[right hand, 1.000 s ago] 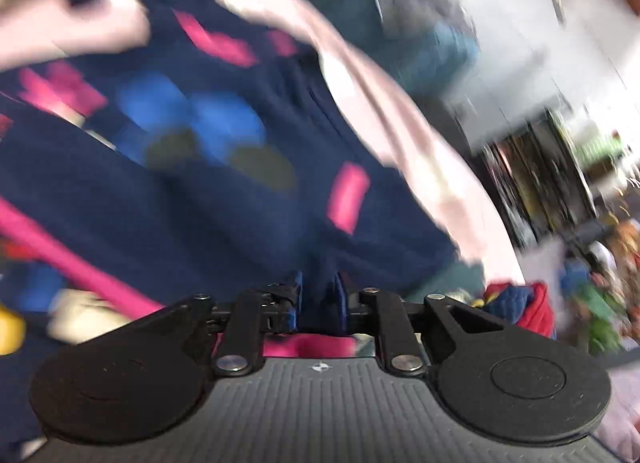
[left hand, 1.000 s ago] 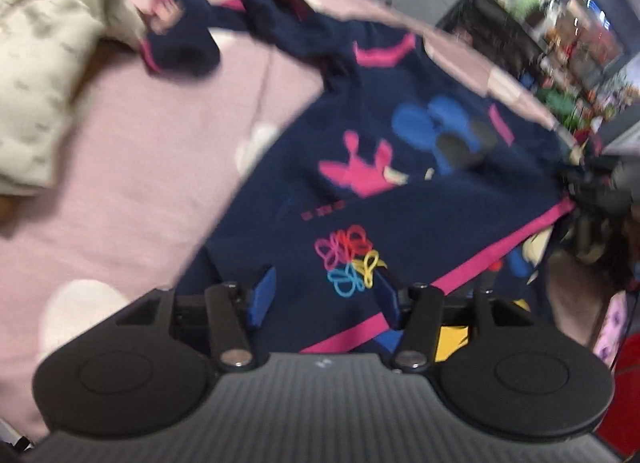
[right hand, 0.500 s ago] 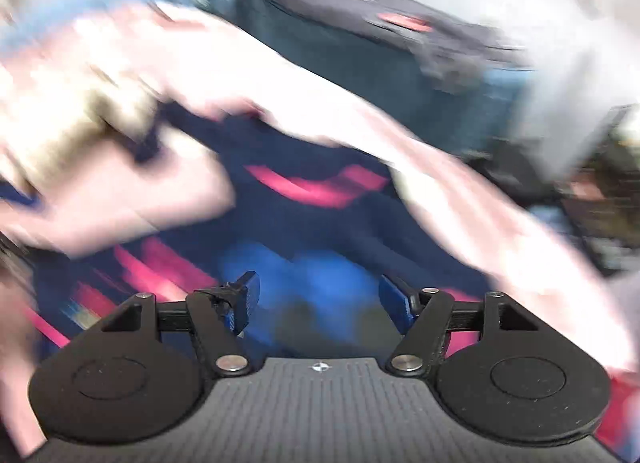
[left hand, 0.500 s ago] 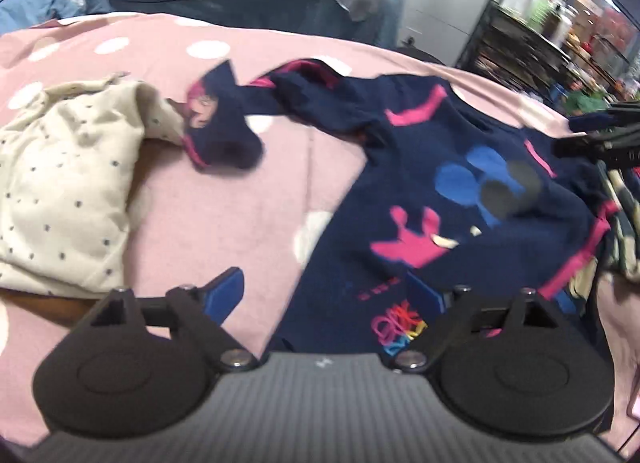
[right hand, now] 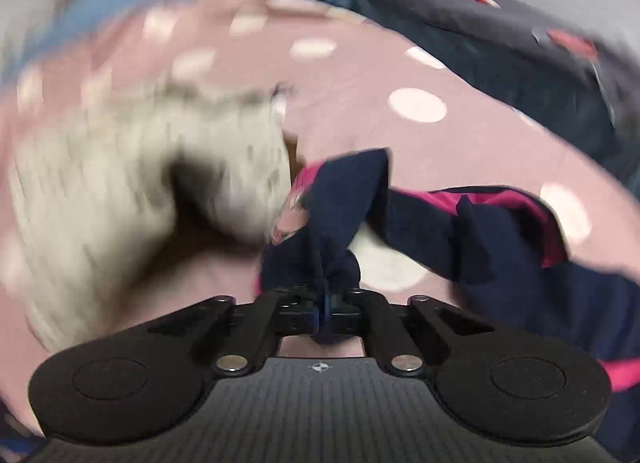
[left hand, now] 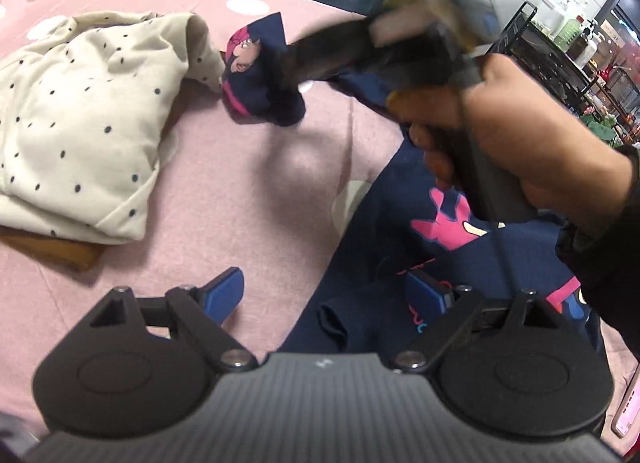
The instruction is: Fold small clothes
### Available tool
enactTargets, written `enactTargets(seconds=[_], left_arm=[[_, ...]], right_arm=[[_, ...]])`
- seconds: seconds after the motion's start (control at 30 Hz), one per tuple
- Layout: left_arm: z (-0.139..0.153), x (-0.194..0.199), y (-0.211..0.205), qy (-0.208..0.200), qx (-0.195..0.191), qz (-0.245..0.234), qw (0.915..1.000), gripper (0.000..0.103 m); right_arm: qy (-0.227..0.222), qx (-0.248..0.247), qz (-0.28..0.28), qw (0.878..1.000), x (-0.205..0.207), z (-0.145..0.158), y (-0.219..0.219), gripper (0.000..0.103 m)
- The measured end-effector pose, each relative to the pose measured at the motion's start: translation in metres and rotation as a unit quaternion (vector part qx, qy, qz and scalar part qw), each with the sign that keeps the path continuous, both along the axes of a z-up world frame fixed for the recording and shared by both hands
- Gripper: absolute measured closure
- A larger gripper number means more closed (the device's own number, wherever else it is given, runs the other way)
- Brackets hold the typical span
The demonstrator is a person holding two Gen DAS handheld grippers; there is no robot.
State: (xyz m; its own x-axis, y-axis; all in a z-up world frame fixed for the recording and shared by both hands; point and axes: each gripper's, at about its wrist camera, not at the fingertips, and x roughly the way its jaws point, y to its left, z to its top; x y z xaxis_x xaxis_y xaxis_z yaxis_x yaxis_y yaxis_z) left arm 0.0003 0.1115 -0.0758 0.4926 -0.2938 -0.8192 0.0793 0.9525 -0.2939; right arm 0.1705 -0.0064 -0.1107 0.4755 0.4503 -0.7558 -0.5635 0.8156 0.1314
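On the pink dotted bedspread we have the navy sweatshirt lying mostly flat, body at our right, one sleeve flung out toward the cream dotted garment, cuff just beside it.

Right gripper: jaws have just snapped together after standing wide, and the wrist view shows navy sleeve fabric bunched between the pads, near the cuff end. We read that as clamped on the sleeve. In the left wrist view the right hand is blurred, reaching across the sweatshirt to that sleeve.

Left gripper: jaws have been opening and now stand wide apart, nothing pinched. Right finger sits over the sweatshirt's near edge, left finger over bare bedspread; whether either touches fabric we can't tell.

Handling, our judgement: light, soft knit with no stiffness. It drapes and bunches, and any pull drags the rest along. A grip mid-panel would just pull up a tent of cloth. Better holds are the firmer bits: pink-trimmed cuff, hem band, shoulder seam. The bedspread is soft too, so a deep pinch risks grabbing it with the shirt.

Likely step: sleeve gets folded in over the body. We'd want the left gripper pinning or taking the near hem so the body doesn't slide while the sleeve travels.
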Motion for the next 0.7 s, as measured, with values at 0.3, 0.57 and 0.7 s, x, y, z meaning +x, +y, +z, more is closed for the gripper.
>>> enactTargets(seconds=[0.3,0.57,0.7], left_arm=[[0.01,0.001,-0.009,-0.013,-0.006,-0.017,0.9998,0.014],[0.024,0.006,-0.039,-0.024,0.007,-0.048,0.9986,0.013],[0.028,0.004,-0.055,-0.027,0.012,-0.059,0.9978,0.012]], right_arm=[[0.033,0.207,-0.117,0.971,-0.097,0.121,-0.179,0.1],[0.216,0.246,-0.252,0.911,-0.239,0.022,-0.287,0.086],[0.158,0.163,-0.275,0.934,-0.267,0.015,-0.289,0.079]])
